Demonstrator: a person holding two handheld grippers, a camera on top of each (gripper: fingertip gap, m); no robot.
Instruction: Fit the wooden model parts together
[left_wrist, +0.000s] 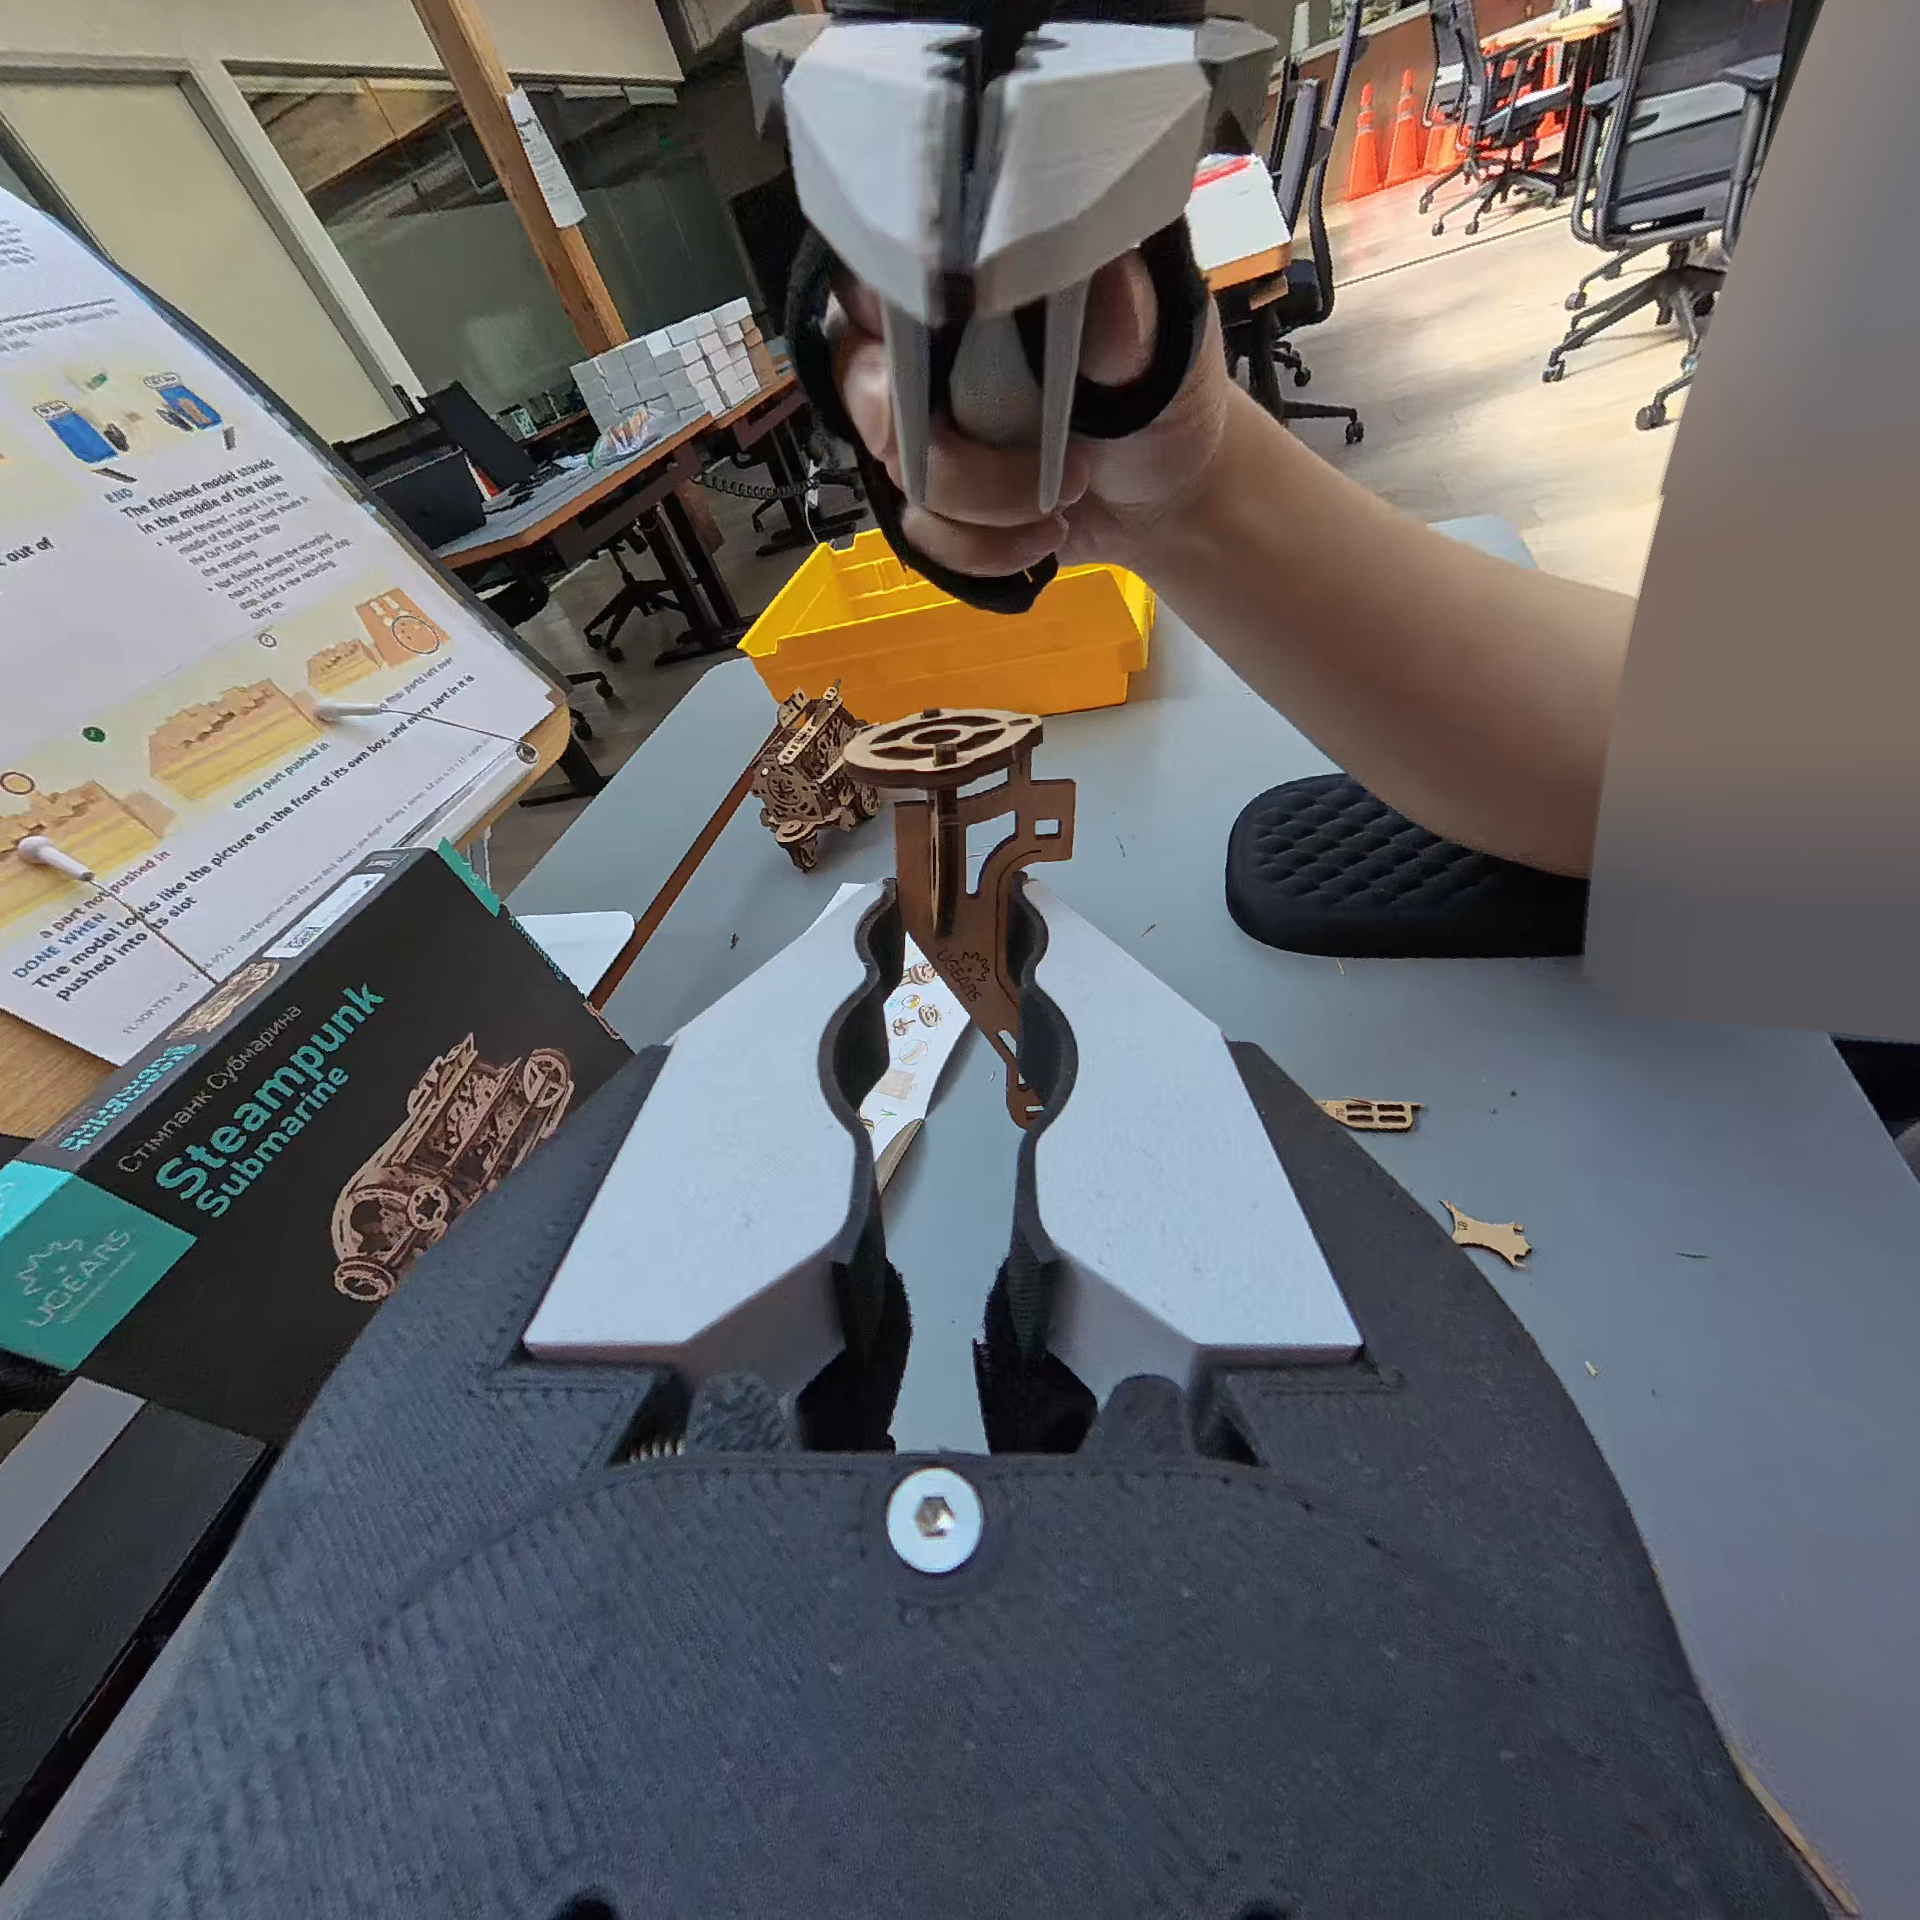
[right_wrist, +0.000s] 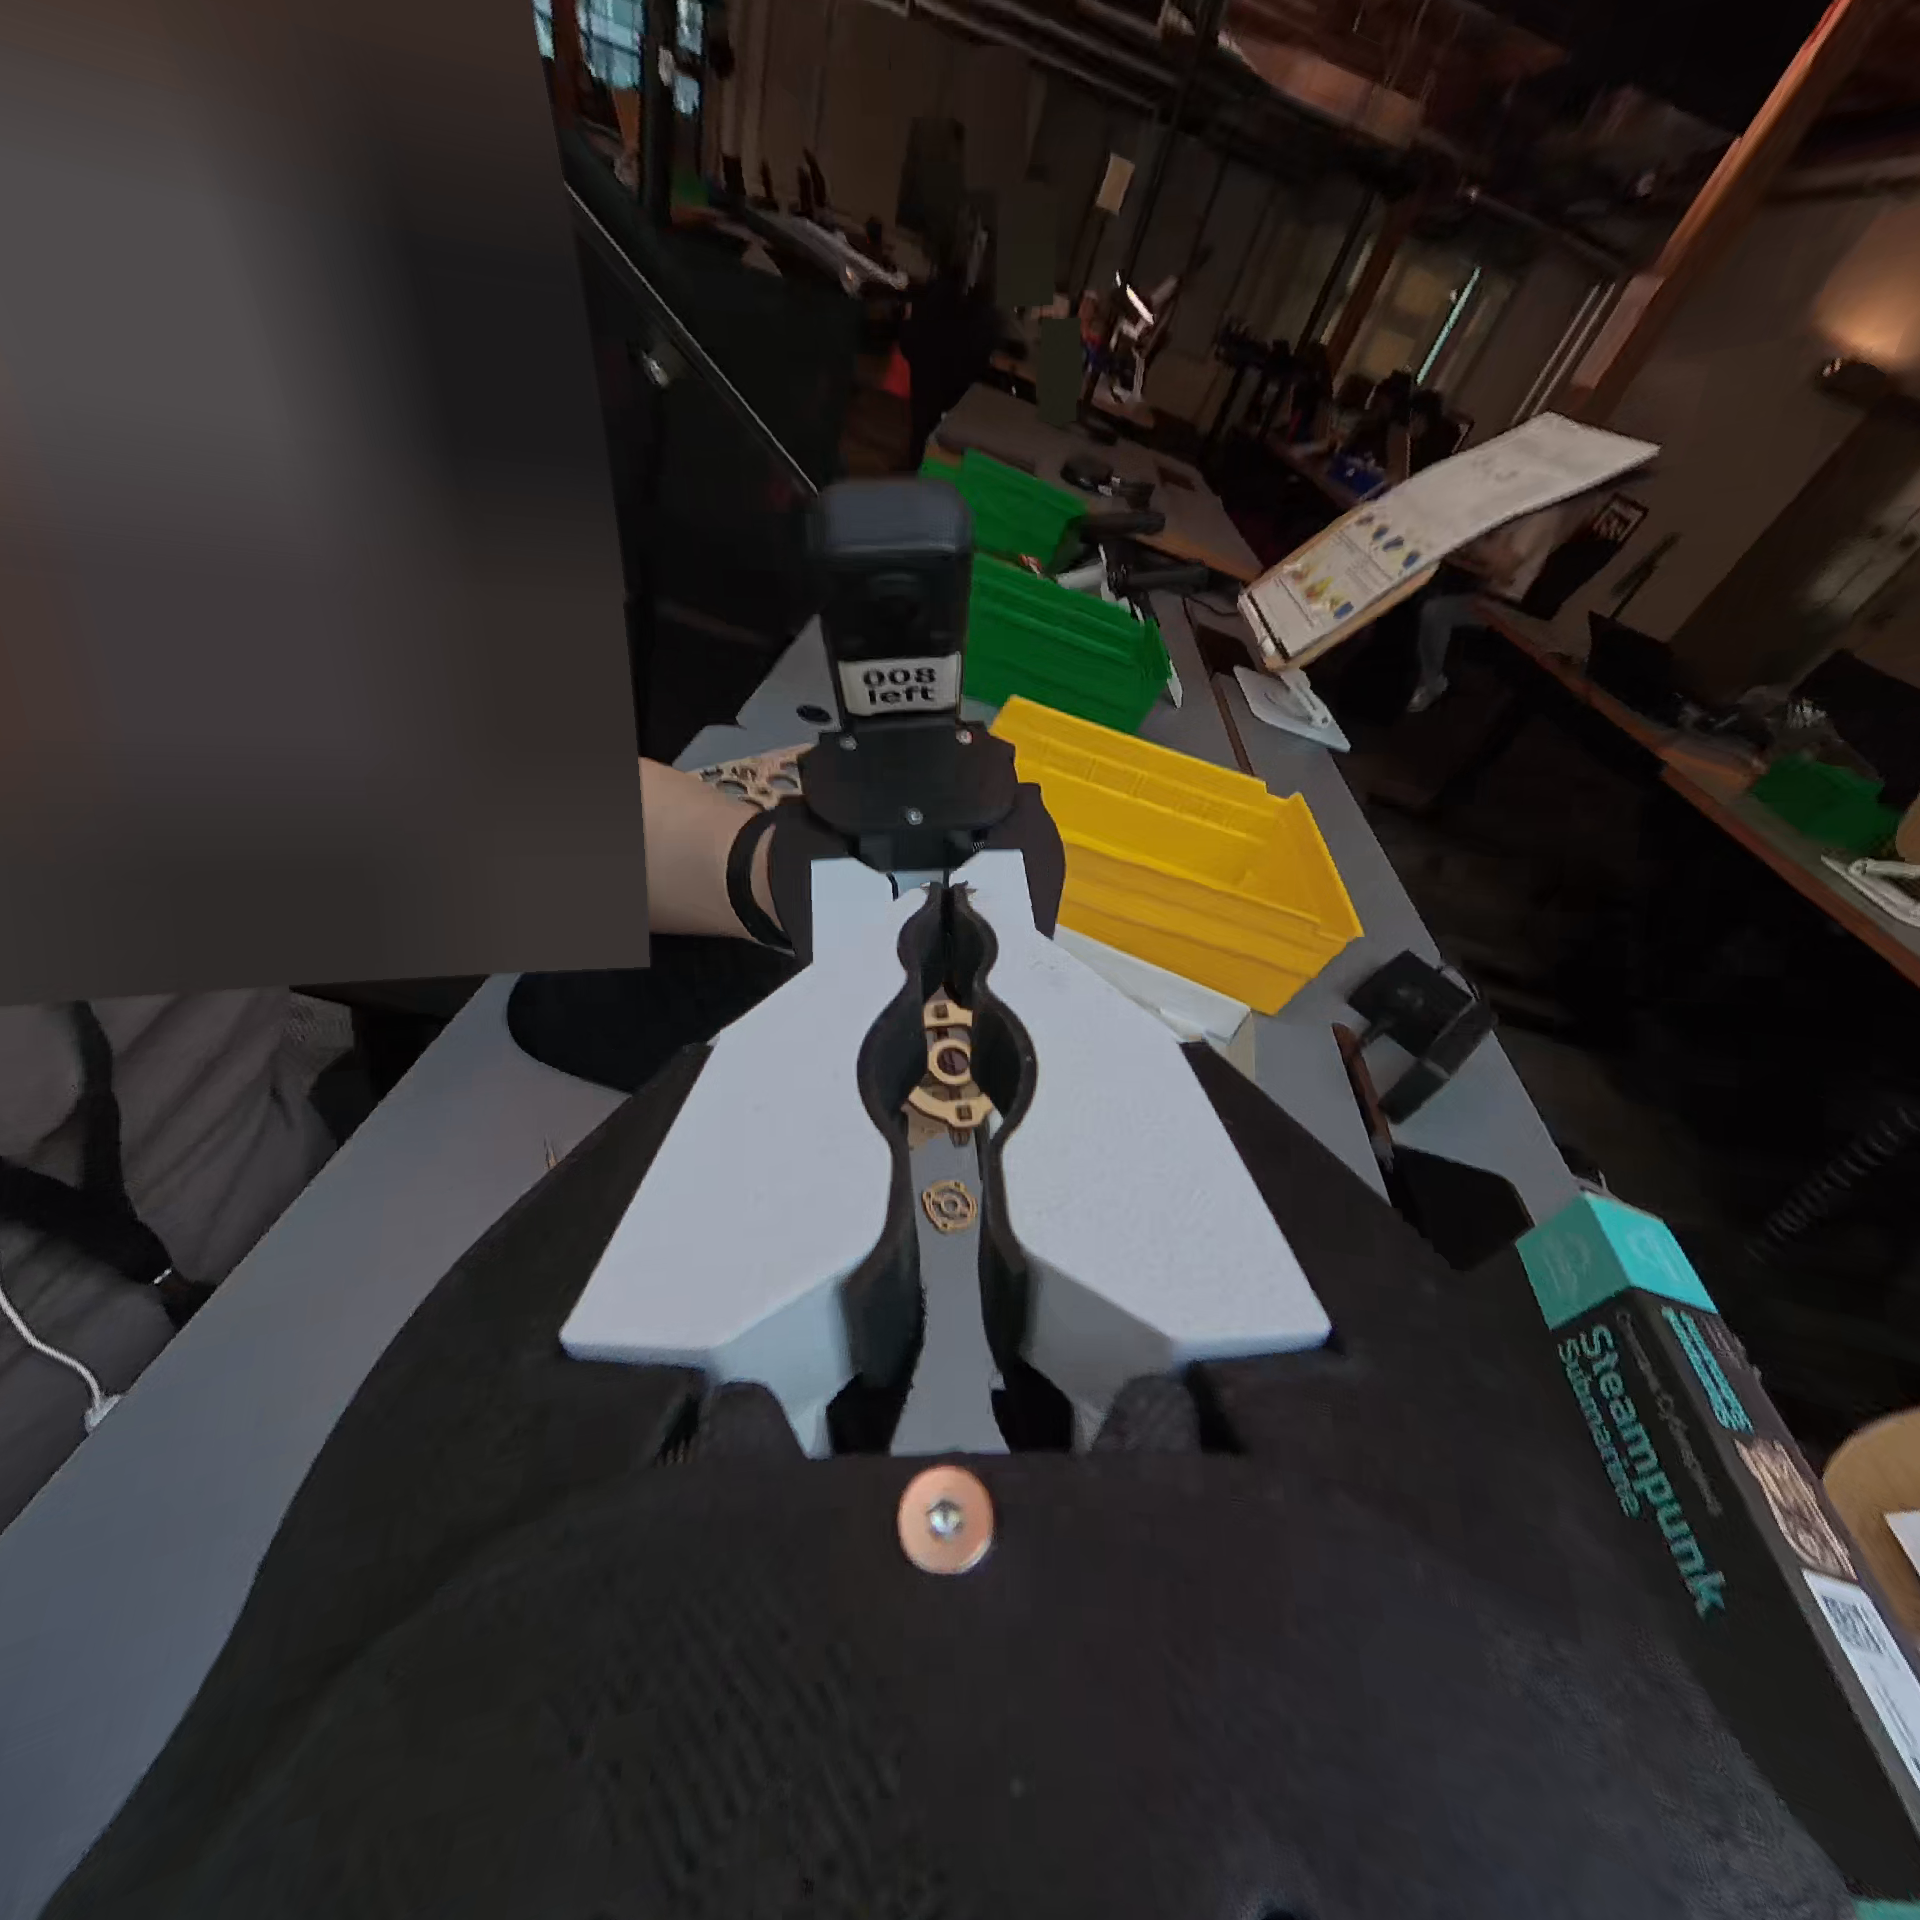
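Observation:
In the left wrist view my left gripper (left_wrist: 961, 904) is shut on a brown wooden sub-assembly (left_wrist: 971, 831). It is an upright flat bracket with a round slotted disc on top, held above the grey table (left_wrist: 1195, 1039). My right gripper (right_wrist: 945, 894) is shut, its fingertips pressed together. It hovers above the disc and points down at it, as the left wrist view (left_wrist: 971, 260) also shows. In the right wrist view the disc (right_wrist: 948, 1060) shows through the oval opening between my right fingers. A small wooden ring piece (right_wrist: 948, 1205) lies on the table below.
A yellow bin (left_wrist: 956, 634) stands at the back, with a partly built wooden model (left_wrist: 810, 779) in front of it. The kit box (left_wrist: 291, 1122) and an instruction board (left_wrist: 208, 623) are on the left. A black wrist rest (left_wrist: 1382, 873) and wood scraps (left_wrist: 1491, 1236) are on the right. Green bins (right_wrist: 1049, 623) stand farther off.

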